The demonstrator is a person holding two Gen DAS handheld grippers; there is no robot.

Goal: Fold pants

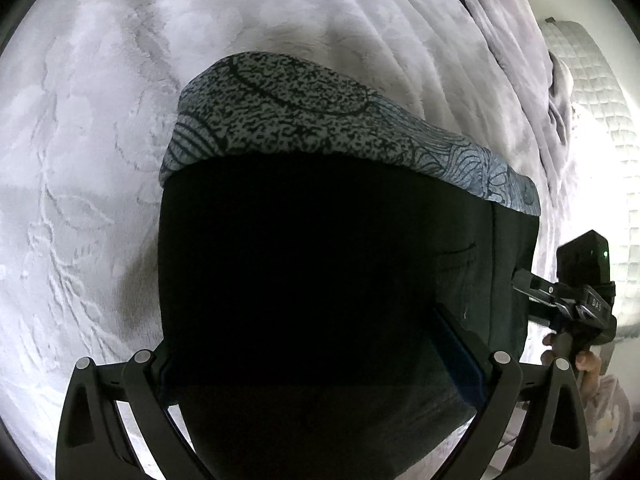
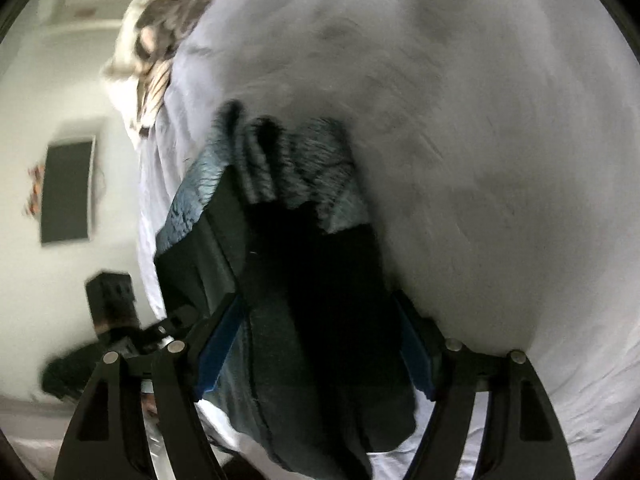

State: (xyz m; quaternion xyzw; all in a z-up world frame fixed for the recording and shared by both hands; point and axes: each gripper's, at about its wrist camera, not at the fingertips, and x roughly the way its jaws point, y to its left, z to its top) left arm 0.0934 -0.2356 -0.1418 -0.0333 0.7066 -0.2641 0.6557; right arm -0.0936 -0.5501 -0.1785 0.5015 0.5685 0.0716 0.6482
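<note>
Black pants (image 1: 320, 280) with a grey-blue patterned band (image 1: 304, 120) lie doubled on the pale plush blanket (image 1: 100, 160) covering the bed, so at least one fold looks made; further folding and squaring likely remain. Left claw (image 1: 320, 364) and right claw (image 2: 316, 344) each stand wide with pants cloth between the jaws; whether the pads press is unclear. No containers show.

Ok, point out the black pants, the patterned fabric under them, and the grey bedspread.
black pants (image 1: 320, 260), left wrist view, middle of the dark panel
patterned fabric (image 1: 288, 116), left wrist view, speckled top band
grey bedspread (image 1: 88, 160), left wrist view, embossed bare area
</note>
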